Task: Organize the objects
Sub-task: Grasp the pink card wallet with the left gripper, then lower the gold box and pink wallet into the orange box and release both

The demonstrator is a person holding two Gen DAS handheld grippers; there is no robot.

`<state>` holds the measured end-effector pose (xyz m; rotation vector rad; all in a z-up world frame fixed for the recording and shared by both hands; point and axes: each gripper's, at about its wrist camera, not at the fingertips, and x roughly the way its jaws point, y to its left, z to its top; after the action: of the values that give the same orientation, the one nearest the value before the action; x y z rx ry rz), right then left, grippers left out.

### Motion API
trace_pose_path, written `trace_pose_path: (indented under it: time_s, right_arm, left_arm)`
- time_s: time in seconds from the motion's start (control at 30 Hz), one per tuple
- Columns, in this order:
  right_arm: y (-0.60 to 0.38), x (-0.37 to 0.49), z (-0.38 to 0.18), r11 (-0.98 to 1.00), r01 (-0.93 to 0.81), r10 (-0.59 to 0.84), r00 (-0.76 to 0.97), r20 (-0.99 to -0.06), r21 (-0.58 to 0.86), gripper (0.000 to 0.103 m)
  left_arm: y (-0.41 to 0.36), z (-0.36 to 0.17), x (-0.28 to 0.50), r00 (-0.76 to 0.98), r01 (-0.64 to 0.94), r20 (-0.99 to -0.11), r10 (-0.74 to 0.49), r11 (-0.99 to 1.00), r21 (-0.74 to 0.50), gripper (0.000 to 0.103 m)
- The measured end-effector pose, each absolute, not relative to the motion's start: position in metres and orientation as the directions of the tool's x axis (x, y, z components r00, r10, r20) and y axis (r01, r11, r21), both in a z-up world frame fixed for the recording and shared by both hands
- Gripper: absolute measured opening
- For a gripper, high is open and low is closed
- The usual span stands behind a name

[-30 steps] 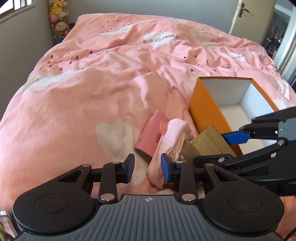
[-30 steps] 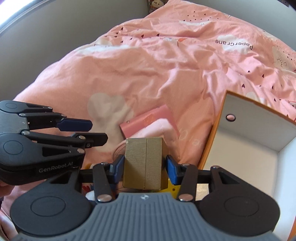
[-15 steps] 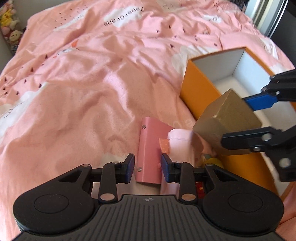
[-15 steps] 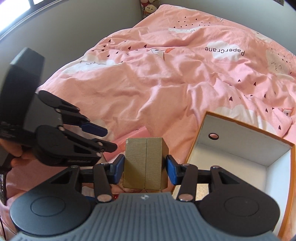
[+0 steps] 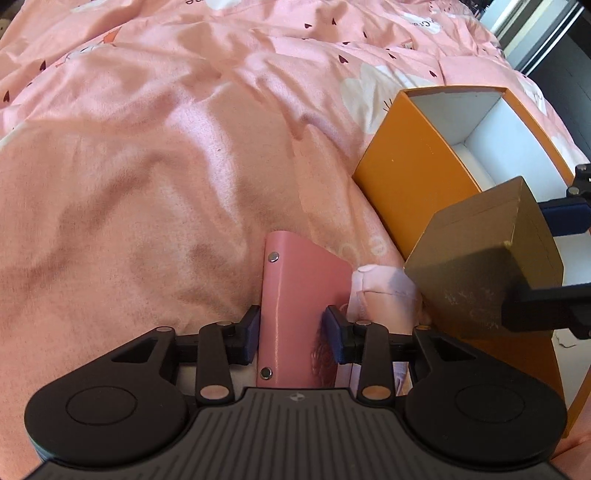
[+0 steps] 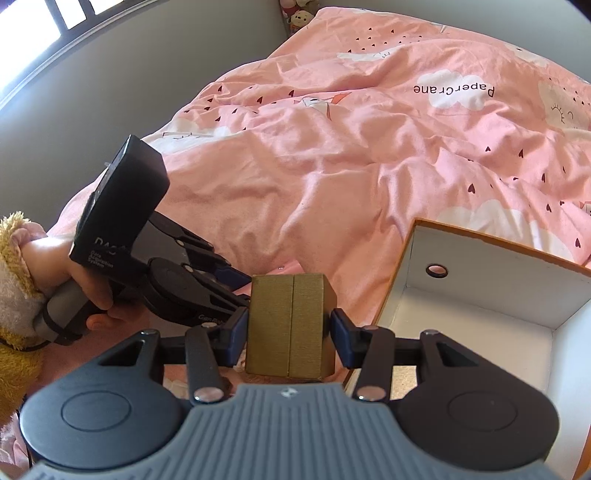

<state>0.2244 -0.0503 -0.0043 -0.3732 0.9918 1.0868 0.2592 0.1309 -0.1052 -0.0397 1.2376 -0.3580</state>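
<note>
My left gripper is low over the bed, its jaws on either side of a pink wallet with two metal snaps; the pads sit at its edges, so I read it as open around it. A pale pink cloth pouch lies just right of the wallet. My right gripper is shut on a gold box and holds it in the air at the near edge of the open orange box. The gold box and orange box also show in the left wrist view.
The pink bedspread is rumpled with folds. The left gripper and the hand holding it show at the left of the right wrist view. Plush toys sit at the bed's far corner by the grey wall.
My left gripper has moved forward and down until its jaws straddle the pink wallet. My right gripper has lifted the gold box and carried it toward the orange box.
</note>
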Motion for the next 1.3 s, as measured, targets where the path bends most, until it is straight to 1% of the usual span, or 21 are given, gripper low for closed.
trace_pose_path:
  time_s: [0.1, 0.17, 0.27, 0.43, 0.6, 0.67, 0.73, 0.83, 0.9, 1.1, 1.3]
  right_arm:
    - [-0.055, 0.225, -0.002, 0.463, -0.857, 0.579, 0.100, -0.809, 0.225, 0.050]
    - [-0.061, 0.225, 0.002, 0.467, -0.848, 0.598, 0.092, -0.796, 0.253, 0.050]
    - [-0.073, 0.223, 0.011, 0.476, -0.832, 0.627, 0.094, -0.774, 0.285, 0.050]
    - [-0.104, 0.218, 0.027, 0.501, -0.804, 0.665, 0.123, -0.737, 0.318, 0.050]
    - [-0.145, 0.212, 0.039, 0.556, -0.759, 0.681, 0.183, -0.709, 0.338, 0.050]
    - [-0.163, 0.210, 0.039, 0.593, -0.735, 0.664, 0.216, -0.716, 0.329, 0.050]
    - [-0.181, 0.209, 0.035, 0.634, -0.709, 0.632, 0.244, -0.736, 0.310, 0.050]
    - [-0.205, 0.209, 0.020, 0.694, -0.656, 0.577, 0.258, -0.775, 0.298, 0.050]
    - [-0.216, 0.211, 0.006, 0.728, -0.618, 0.541, 0.252, -0.802, 0.297, 0.050]
    - [-0.226, 0.214, -0.034, 0.761, -0.585, 0.467, 0.195, -0.863, 0.279, 0.050]
    - [-0.219, 0.221, -0.061, 0.767, -0.572, 0.418, 0.102, -0.903, 0.290, 0.050]
  left_arm:
    - [0.129, -0.096, 0.248, 0.313, 0.226, -0.909, -0.276, 0.951, -0.211, 0.033]
    - [0.124, -0.086, 0.236, 0.348, 0.217, -0.901, -0.260, 0.957, -0.192, 0.026]
    - [0.120, -0.071, 0.215, 0.402, 0.192, -0.885, -0.237, 0.966, -0.172, 0.021]
    - [0.122, -0.043, 0.188, 0.503, 0.104, -0.850, -0.156, 0.987, -0.119, 0.020]
    - [0.128, -0.007, 0.175, 0.602, -0.007, -0.791, -0.109, 0.990, -0.143, 0.020]
    - [0.122, 0.008, 0.168, 0.642, -0.024, -0.757, -0.122, 0.983, -0.179, 0.020]
    - [0.112, 0.024, 0.158, 0.677, -0.009, -0.719, -0.156, 0.975, -0.220, 0.020]
    - [0.092, 0.039, 0.144, 0.703, 0.035, -0.670, -0.237, 0.953, -0.301, 0.020]
    - [0.076, 0.040, 0.141, 0.696, 0.065, -0.657, -0.291, 0.936, -0.346, 0.020]
    - [0.031, 0.020, 0.151, 0.632, 0.118, -0.674, -0.383, 0.907, -0.404, 0.020]
    - [0.011, -0.005, 0.156, 0.584, 0.098, -0.708, -0.396, 0.901, -0.423, 0.020]
